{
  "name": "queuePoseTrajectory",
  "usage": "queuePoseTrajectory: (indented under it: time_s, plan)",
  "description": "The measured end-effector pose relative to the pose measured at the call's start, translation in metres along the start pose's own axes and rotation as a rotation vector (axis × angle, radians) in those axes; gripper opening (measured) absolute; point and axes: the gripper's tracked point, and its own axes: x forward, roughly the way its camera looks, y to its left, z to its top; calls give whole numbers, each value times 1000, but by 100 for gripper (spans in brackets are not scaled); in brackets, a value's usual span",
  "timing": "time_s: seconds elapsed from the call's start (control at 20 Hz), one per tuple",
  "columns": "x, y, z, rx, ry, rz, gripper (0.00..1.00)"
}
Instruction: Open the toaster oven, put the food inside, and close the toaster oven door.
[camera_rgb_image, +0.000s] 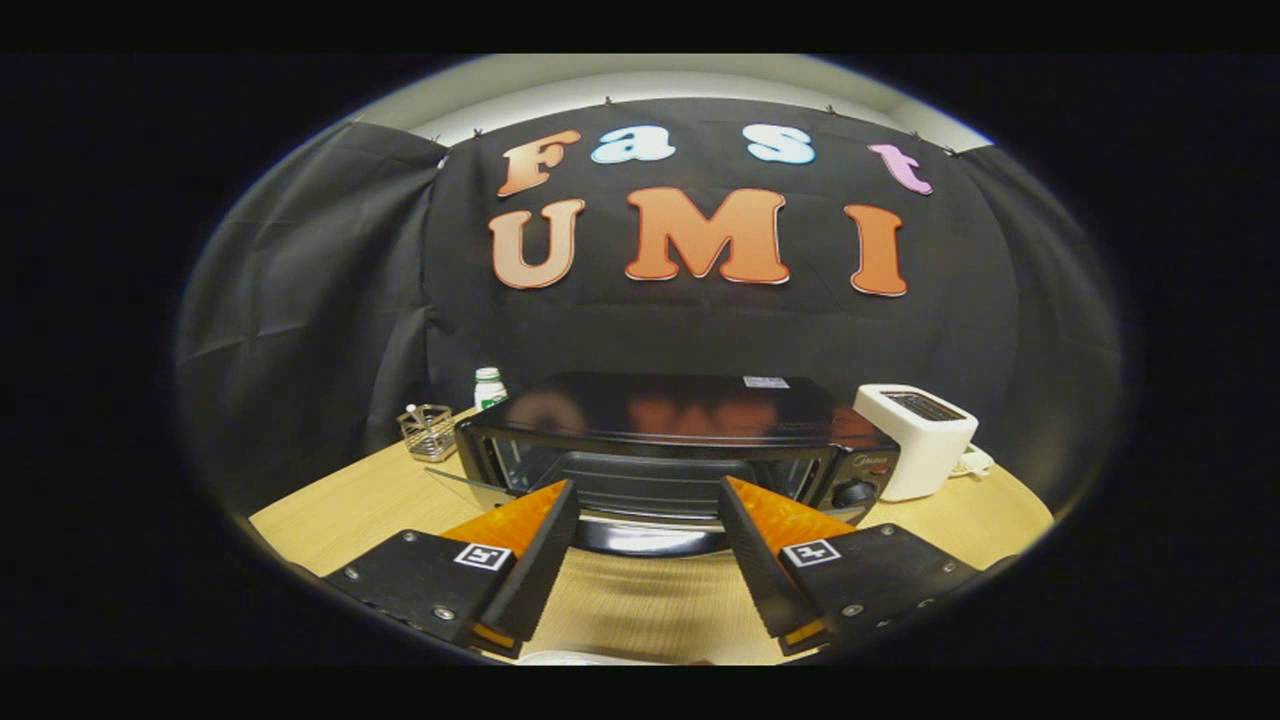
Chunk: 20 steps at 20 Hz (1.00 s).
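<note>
While the tool (648, 505) hung above the wooden counter (330, 520) with its fingers spread wide and nothing between them, a small wire basket (429, 431) sat far off to the left, with a white bottle with a green cap (489, 387) just beside it. Just ahead of the fingers stood the black toaster oven (670, 440), its glass door (470, 489) swung down open. A white pop-up toaster (915, 438) stood close by the oven's right side.
</note>
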Motion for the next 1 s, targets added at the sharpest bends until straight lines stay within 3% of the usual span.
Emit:
queuePoseTrajectory:
  time_s: [0.45,1.0]
  plan:
    - [-37,14,-69,142,146,124,83]
    - [-28,15,-148,218,395,164,80]
